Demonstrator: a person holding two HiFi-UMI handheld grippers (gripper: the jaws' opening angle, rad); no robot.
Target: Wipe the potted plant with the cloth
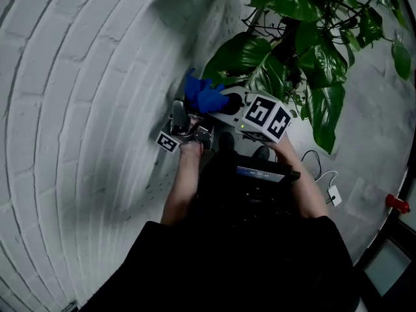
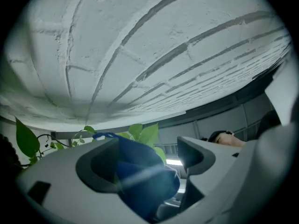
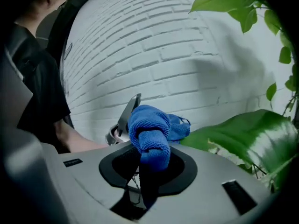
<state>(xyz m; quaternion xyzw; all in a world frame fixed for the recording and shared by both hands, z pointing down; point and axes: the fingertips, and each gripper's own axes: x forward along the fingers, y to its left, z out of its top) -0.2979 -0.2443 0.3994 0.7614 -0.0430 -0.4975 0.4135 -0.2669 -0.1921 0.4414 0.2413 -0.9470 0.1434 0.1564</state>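
Observation:
A blue cloth is bunched between my two grippers, beside the lowest leaves of the potted plant. My right gripper is shut on a fold of the cloth, and a big green leaf hangs just to its right. In the head view the right gripper points left from under its marker cube. My left gripper has its jaws apart, with the cloth lying blurred in the gap and small leaves behind it. The head view shows the left gripper just below the cloth.
A white brick wall fills the left side, close behind the grippers. On the grey floor at the right lie a black cable with a white adapter and a red object. Long leaves droop over the right arm.

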